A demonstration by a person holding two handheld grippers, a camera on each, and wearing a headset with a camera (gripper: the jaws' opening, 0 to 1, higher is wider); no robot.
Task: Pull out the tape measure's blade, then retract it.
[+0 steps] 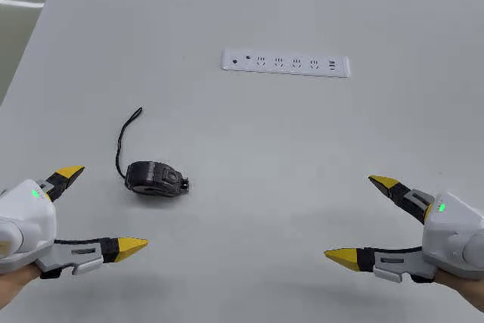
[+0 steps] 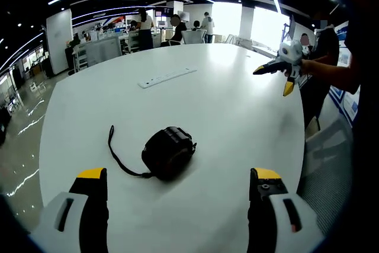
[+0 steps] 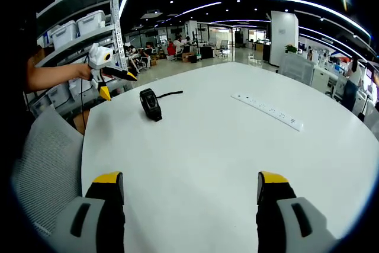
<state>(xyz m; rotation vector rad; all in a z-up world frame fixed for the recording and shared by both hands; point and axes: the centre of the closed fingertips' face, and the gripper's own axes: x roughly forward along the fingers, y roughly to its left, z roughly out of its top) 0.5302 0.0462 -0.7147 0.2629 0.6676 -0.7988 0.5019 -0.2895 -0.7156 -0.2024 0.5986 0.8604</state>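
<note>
Tape measure (image 1: 155,179) was laid on the table (image 1: 302,156), long axis parallel to the power strip (image 1: 286,63), blade end pointed toward the right gripper (image 1: 359,218), away from the left gripper (image 1: 104,208). Both sets of fingers were spread wide, nothing gripped.

Black tape measure (image 1: 154,178) lies on the table (blade retracted).

My left gripper (image 1: 104,208), a white plastic body with 2 black jaws tipped in yellow, hovers low on my left, jaws spread wide and gripping nothing. My right gripper (image 1: 357,218), built the same, hovers well apart on my right, jaws equally wide, angled slightly inward.
</note>
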